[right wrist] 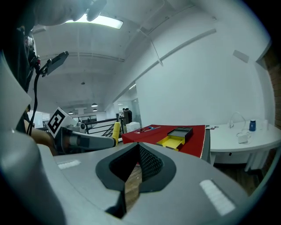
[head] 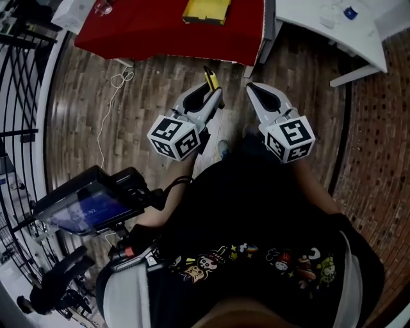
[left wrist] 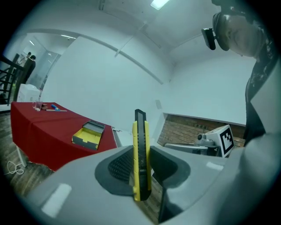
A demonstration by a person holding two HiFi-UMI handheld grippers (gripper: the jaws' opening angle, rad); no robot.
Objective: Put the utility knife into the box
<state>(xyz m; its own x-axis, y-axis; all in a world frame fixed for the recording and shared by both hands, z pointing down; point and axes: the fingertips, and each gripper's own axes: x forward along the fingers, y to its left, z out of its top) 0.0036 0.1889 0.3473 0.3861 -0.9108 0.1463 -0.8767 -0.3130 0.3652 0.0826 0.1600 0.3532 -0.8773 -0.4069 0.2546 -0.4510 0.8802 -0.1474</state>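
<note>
My left hand-held gripper point(head: 213, 95) pinches the yellow-and-black plastic utility knife point(left wrist: 141, 158) upright, well short of the open yellow cardboard box point(head: 206, 11) on the red-clothed worktop point(head: 147, 29), right hand-held gripper point(head: 255, 90) pressed together, empty; I reckon the thinly gripped knife could pivot or slip mid-reach.

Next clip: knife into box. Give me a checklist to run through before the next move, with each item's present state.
1. Grip on knife: ok. The left gripper is shut on the utility knife, which stands upright between its jaws.
2. Blade retracted: cannot tell.
3. Box open: ok. The yellow box on the red table shows its inside.
4. Knife above box: not ok. Both grippers hang over the wooden floor, short of the table.
5. Right gripper clear: ok. Empty, jaws together.
</note>
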